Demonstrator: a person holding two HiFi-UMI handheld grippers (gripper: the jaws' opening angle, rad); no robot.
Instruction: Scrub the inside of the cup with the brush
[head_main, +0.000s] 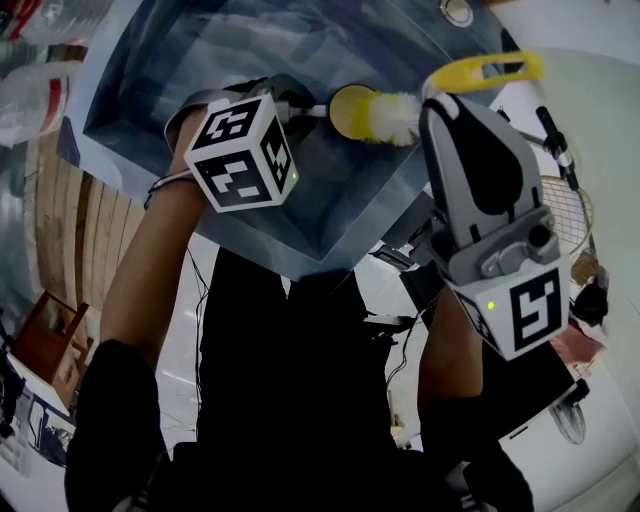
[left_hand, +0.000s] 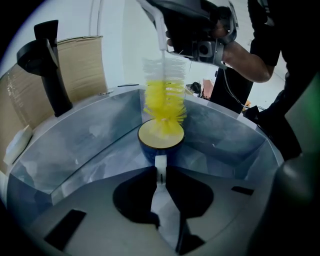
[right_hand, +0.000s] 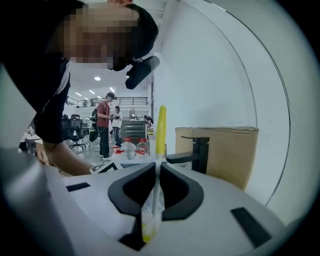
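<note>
My left gripper (left_hand: 160, 169) is shut on the white handle (left_hand: 160, 165) of a cup (left_hand: 161, 140) that is blue outside and yellow inside. It holds the cup over the sink, and in the head view the cup (head_main: 350, 110) lies tipped toward the right. A bottle brush (left_hand: 164, 102) with yellow and white bristles has its tip at the cup's mouth. My right gripper (right_hand: 156, 170) is shut on the brush's yellow handle (right_hand: 160, 127). In the head view the right gripper (head_main: 445, 108) sits right of the bristles (head_main: 395, 118), and the left gripper (head_main: 300, 110) is left of the cup.
A blue-grey sink basin (left_hand: 90, 145) lies under the cup. A black faucet (left_hand: 47, 65) and a cardboard panel (left_hand: 82, 65) stand at its far left edge. Plastic bottles (head_main: 40, 90) lie at the head view's left. People stand in the background (right_hand: 104, 125).
</note>
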